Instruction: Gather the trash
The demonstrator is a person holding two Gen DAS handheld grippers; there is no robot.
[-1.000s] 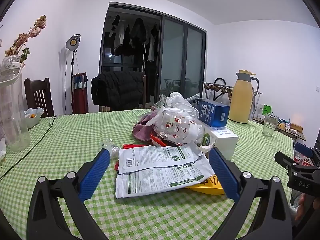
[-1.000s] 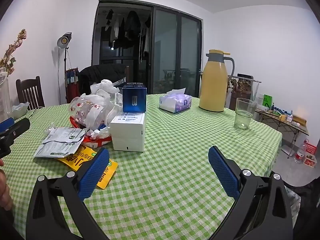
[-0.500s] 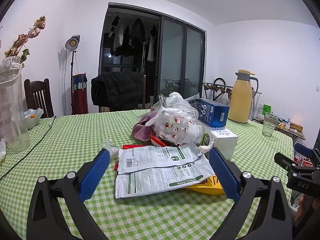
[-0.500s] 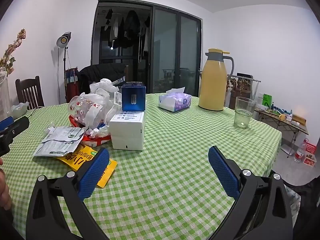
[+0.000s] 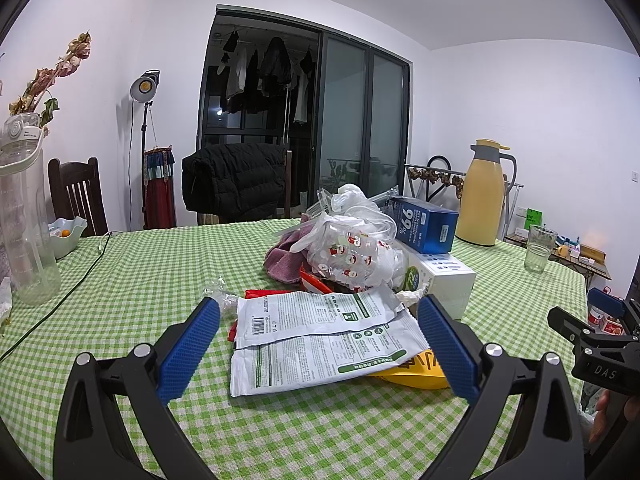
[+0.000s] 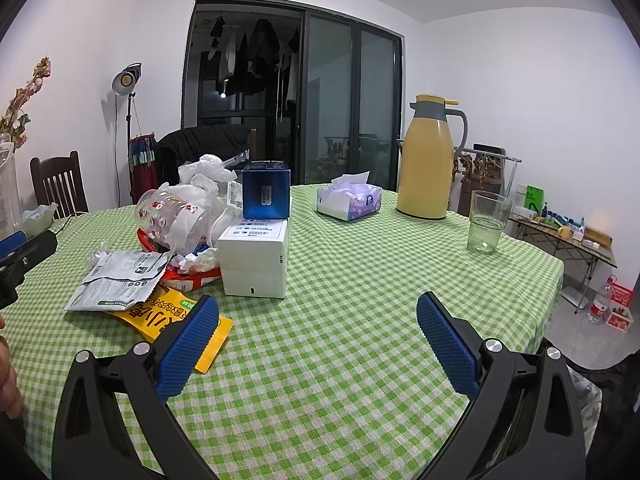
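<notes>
Trash pile [image 5: 332,320]: directly ahead of left gripper [image 5: 318,334] (spread wide, empty); left of right gripper [image 6: 318,334], likewise spread, empty.

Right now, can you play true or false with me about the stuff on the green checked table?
1. The blue cardboard box sits on top of the white box. True.
2. The left gripper is squeezing a white printed wrapper. False: its jaws are wide open and hold nothing; the wrapper lies flat on the table beyond them.
3. The clear drinking glass stands upright near the yellow thermos jug. True.
4. The purple tissue box is stacked on the thermos jug. False: it rests on the green checked tablecloth beside the jug.
5. The right gripper is open and empty. True.
</notes>
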